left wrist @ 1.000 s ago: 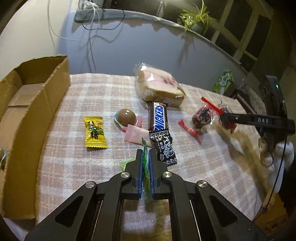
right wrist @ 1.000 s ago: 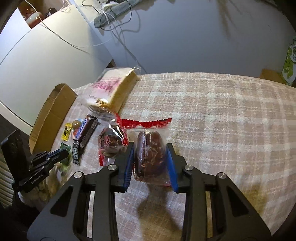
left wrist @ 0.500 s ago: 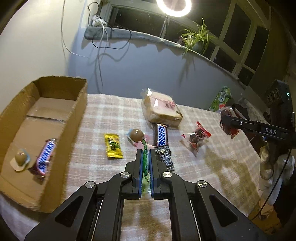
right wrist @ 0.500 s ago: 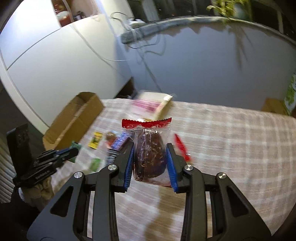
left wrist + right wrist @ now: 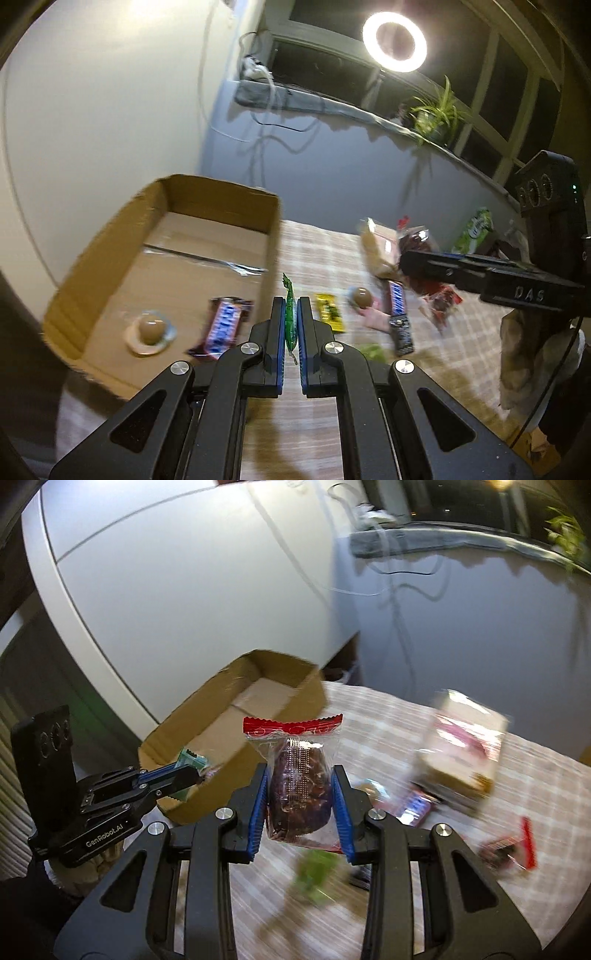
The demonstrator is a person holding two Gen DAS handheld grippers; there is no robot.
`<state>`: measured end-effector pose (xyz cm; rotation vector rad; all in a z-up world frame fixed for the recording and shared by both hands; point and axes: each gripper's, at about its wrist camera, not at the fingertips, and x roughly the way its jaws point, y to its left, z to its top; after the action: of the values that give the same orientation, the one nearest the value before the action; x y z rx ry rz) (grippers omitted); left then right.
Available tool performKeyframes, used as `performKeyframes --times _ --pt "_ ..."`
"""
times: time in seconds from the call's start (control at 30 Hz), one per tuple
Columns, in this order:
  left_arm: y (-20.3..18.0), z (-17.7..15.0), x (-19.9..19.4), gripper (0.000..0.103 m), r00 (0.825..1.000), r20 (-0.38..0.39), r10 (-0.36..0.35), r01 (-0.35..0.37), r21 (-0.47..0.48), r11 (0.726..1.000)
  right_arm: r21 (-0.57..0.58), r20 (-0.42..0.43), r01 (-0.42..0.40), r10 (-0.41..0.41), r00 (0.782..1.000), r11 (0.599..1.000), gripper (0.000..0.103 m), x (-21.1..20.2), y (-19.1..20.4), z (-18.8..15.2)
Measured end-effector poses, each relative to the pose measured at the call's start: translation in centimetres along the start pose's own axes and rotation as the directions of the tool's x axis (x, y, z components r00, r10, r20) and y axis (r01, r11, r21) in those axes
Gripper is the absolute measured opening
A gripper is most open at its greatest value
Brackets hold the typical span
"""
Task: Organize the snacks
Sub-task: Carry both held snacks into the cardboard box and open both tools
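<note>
So both your hands have come up off the surface (image 5: 325, 258) and swung over toward the cardboard box (image 5: 221, 206), which a second ago sat way off at the left edge of the left wrist view and now fills most of it. Your left gripper (image 5: 291, 325) has its fingers pinched tight on the thin green wrapper (image 5: 290, 314), hanging right about at the box's near wall. Your right gripper (image 5: 301, 797) has its fingers clamped on the clear packet with the red top (image 5: 299, 771), held up in the air with the box behind it. The box already has a Snickers bar (image 5: 223, 326) and a round chocolate (image 5: 150, 329) in it. I'd say you're basically mid-carry: next up is getting each one over the rim and letting go. Plenty of snacks are still out on the checked cloth, like the yellow packet (image 5: 328, 312).
</note>
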<state>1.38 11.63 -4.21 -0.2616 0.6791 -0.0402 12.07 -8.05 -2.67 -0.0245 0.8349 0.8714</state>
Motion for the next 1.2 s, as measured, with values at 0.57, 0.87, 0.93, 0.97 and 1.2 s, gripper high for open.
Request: performKeyframes --times 0.57,0.87,0.93,0.97,1.2 --pt "5.3 -0.4 -0.8 0.005 0.996 -0.001 0.087 -0.087 -0.045 0.995 -0.167 -0.108 -0.049 0.031 0.994 0.985 0.034 9.5 8.8 2.5" --pt "4.9 -0.6 -1.1 0.027 0.989 -0.004 0.148 -0.148 -0.005 0.989 -0.186 -0.100 -0.028 0.010 0.995 0.982 0.058 9.9 9.4 2.5" --pt "4.5 -0.6 -1.3 0.035 0.985 0.007 0.173 -0.173 0.016 0.985 -0.185 -0.088 -0.019 0.003 0.996 0.983 0.059 9.6 9.4 2.6" --pt "4.4 -0.7 -1.5 0.038 0.985 0.011 0.174 -0.174 0.019 0.985 -0.182 -0.079 -0.014 0.000 0.997 0.983 0.059 9.2 9.2 2.7" --pt "3.3 -0.5 -2.0 0.038 0.987 0.031 0.161 -0.161 0.022 0.987 -0.180 -0.043 0.036 -0.044 0.998 0.983 0.062 6.3 7.4 2.2"
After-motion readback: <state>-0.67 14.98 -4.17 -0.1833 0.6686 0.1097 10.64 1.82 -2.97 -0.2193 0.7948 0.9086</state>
